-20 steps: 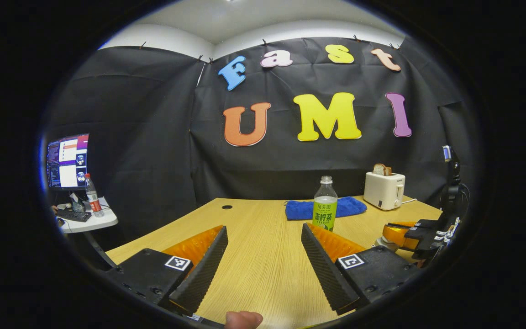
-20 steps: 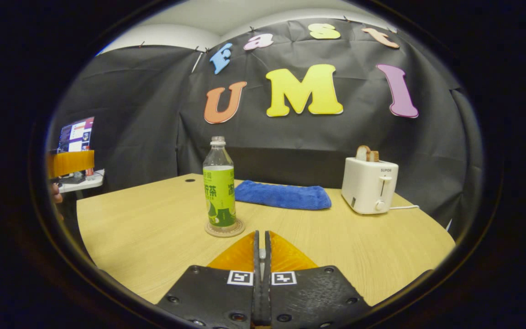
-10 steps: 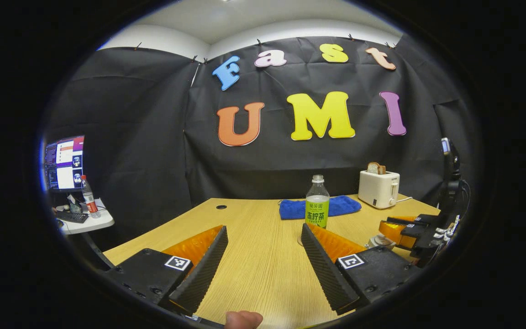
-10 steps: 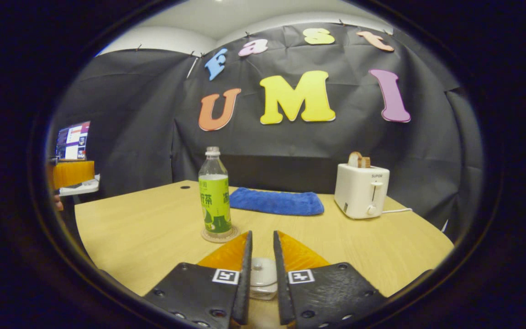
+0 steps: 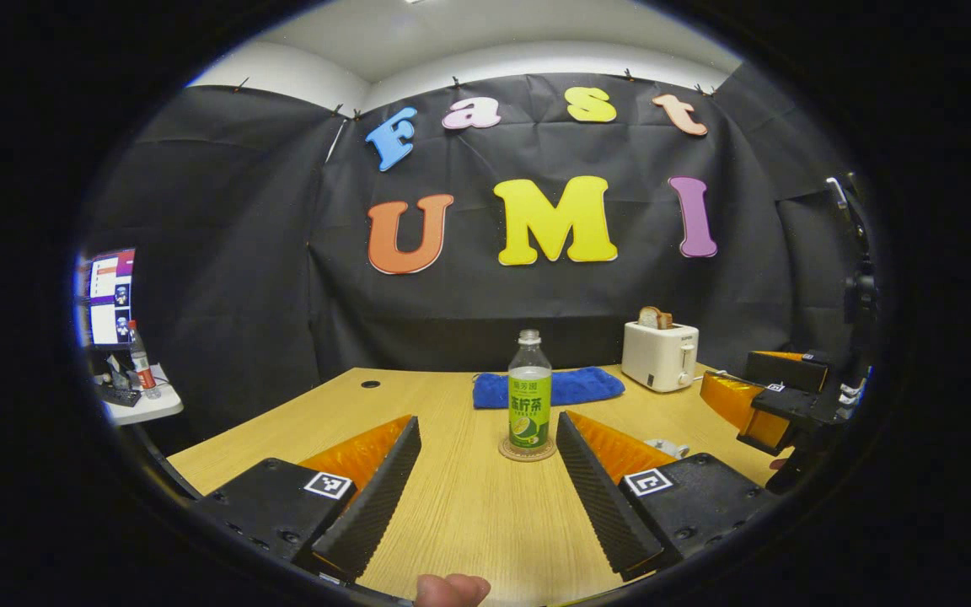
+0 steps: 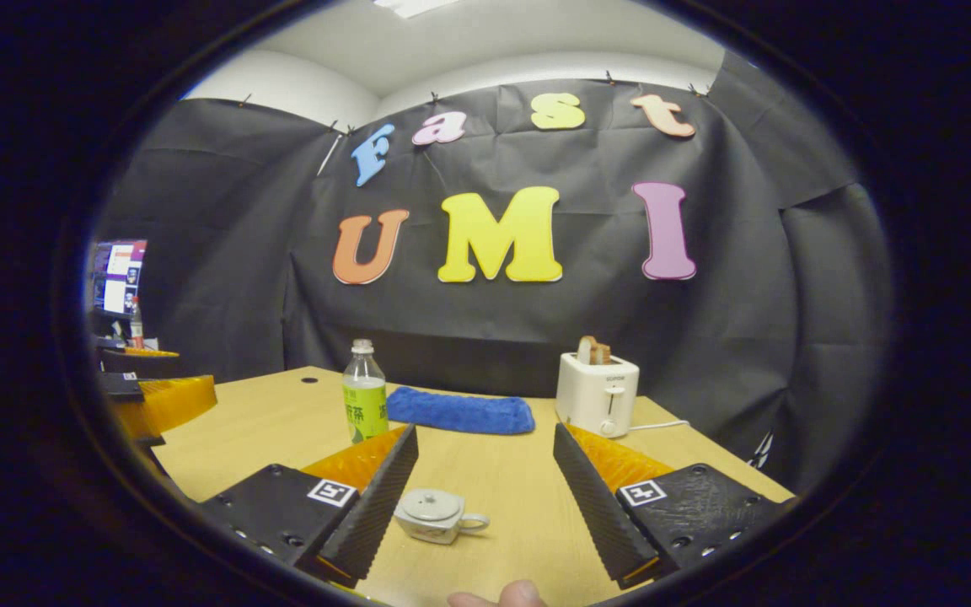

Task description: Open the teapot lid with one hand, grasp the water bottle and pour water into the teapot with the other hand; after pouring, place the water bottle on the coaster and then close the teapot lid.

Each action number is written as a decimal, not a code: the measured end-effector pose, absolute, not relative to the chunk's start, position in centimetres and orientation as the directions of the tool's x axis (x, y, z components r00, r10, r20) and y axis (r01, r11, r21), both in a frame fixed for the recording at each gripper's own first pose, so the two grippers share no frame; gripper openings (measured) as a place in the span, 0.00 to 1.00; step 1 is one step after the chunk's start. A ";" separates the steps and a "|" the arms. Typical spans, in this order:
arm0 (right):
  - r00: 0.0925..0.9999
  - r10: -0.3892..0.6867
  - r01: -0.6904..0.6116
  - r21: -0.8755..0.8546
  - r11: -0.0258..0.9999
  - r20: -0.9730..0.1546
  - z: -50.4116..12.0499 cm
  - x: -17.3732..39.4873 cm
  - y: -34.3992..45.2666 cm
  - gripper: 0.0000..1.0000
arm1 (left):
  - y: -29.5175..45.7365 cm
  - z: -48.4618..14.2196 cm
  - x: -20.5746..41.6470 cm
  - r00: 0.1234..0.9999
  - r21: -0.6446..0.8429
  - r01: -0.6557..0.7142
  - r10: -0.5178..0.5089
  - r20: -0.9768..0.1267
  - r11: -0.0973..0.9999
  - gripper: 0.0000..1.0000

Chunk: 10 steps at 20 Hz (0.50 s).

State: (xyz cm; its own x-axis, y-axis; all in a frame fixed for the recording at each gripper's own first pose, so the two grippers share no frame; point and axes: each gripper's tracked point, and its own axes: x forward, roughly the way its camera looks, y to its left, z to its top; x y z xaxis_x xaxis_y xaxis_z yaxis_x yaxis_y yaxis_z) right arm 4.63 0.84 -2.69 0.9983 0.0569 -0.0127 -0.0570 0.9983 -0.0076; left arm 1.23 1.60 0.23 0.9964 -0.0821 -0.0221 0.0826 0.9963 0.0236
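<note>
Task looks finished: bottle [image 5: 529, 396] on coaster [image 5: 527, 451], teapot [image 6: 437, 515] lidded (seemingly); both tongs [image 5: 485, 472] [image 6: 485, 485] gape empty; nothing remains.

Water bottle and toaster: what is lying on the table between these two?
In the right gripper view, a blue cloth lies between the water bottle and the toaster, towards the back of the table.
</note>
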 end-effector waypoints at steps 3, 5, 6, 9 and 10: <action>0.999 0.032 -0.032 -0.003 0.999 0.020 -1.3 1.6 0.4 0.97 | 0.4 0.9 0.5 0.996 -0.004 0.088 -0.088 -0.005 0.996 1.00; 1.000 0.017 -0.017 0.002 1.000 0.024 -1.1 0.0 0.2 0.97 | -0.4 1.3 0.0 0.995 -0.029 0.103 -0.103 0.006 0.994 1.00; 1.000 0.006 -0.006 0.000 1.000 0.021 -0.9 -0.6 -0.1 0.96 | -0.7 1.5 -0.3 0.994 -0.022 0.110 -0.110 0.009 0.994 1.00; 1.000 -0.014 0.014 0.012 1.000 0.024 -0.6 -1.9 -0.6 0.95 | -0.6 2.5 -0.9 0.994 -0.005 0.100 -0.100 0.036 0.995 1.00; 1.000 -0.018 0.018 0.016 1.000 0.022 -0.4 -2.0 -0.7 0.96 | -0.9 2.5 -1.0 0.994 -0.012 0.106 -0.105 0.034 0.994 1.00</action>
State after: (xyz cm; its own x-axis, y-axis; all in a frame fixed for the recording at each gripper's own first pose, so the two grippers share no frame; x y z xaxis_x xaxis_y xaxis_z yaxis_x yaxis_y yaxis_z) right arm -2.05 -0.69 -0.44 0.9996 -0.0185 0.0224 0.0181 0.9997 0.0165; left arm -1.05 -0.93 2.52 0.9939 -0.1052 0.0340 0.1057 0.9943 -0.0120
